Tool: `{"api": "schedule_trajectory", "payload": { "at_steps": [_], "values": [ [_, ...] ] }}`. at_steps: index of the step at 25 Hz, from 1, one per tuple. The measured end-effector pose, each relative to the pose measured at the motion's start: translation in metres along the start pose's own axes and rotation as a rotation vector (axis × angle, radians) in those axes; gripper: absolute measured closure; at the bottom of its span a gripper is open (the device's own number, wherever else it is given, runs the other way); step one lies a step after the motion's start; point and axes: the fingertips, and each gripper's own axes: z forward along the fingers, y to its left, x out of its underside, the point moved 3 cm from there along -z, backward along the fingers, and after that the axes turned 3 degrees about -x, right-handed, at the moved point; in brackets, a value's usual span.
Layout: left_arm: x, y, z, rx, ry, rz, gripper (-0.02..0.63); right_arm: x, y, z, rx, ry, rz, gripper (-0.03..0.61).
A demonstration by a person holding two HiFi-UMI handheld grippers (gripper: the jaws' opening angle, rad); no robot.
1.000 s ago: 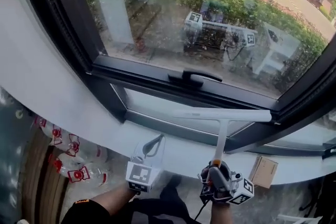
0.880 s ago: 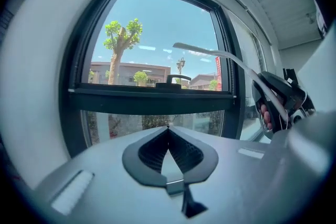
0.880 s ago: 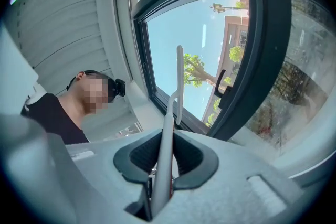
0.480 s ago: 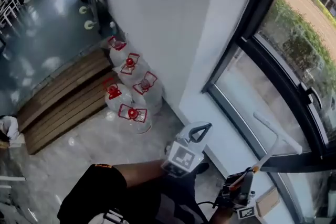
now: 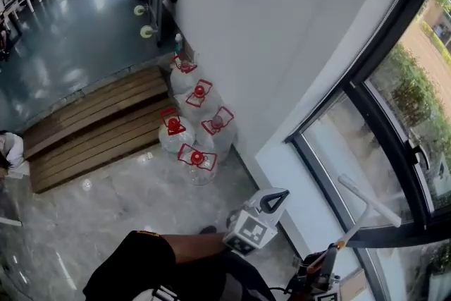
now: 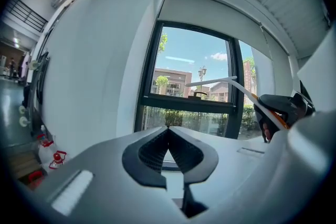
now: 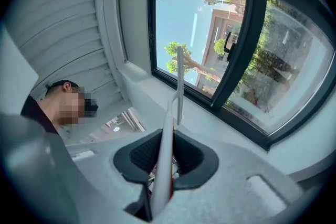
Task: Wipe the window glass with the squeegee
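Note:
The white squeegee point(image 5: 368, 201) has its thin handle clamped in my right gripper point(image 5: 324, 261) at the bottom right of the head view, its blade held off the window glass point(image 5: 338, 137). In the right gripper view the handle point(image 7: 164, 160) runs up between the jaws of the right gripper point(image 7: 167, 153) to the blade point(image 7: 179, 86), with the glass point(image 7: 273, 60) beyond. My left gripper point(image 5: 273, 201) hangs to its left, shut and holding nothing. In the left gripper view the left gripper point(image 6: 168, 131) points at the window glass point(image 6: 191, 65), and the squeegee point(image 6: 218, 81) crosses at right.
Several clear water jugs with red caps point(image 5: 194, 127) stand on the floor against the white wall point(image 5: 282, 32). A wooden platform point(image 5: 99, 123) lies left of them. A white sill point(image 5: 292, 183) runs under the dark window frame point(image 5: 384, 123), which carries a handle point(image 5: 417, 151).
The head view has swung left, from facing the window to the wall, jugs and floor. Both grippers stay low by the sill, the squeegee still held.

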Motion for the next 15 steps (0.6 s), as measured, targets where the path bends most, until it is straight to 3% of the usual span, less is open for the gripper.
{"api": "schedule_trajectory", "payload": {
  "at_steps": [8,15],
  "values": [
    [0.016,-0.093,-0.038,0.032,-0.022,0.105,0.595,0.001,0.023,-0.074,0.014,-0.012,-0.014,0.529],
    [0.048,-0.162,-0.072,0.022,-0.005,0.132,0.595,0.002,0.037,-0.128,0.032,0.011,-0.031,0.529]
  ]
}}
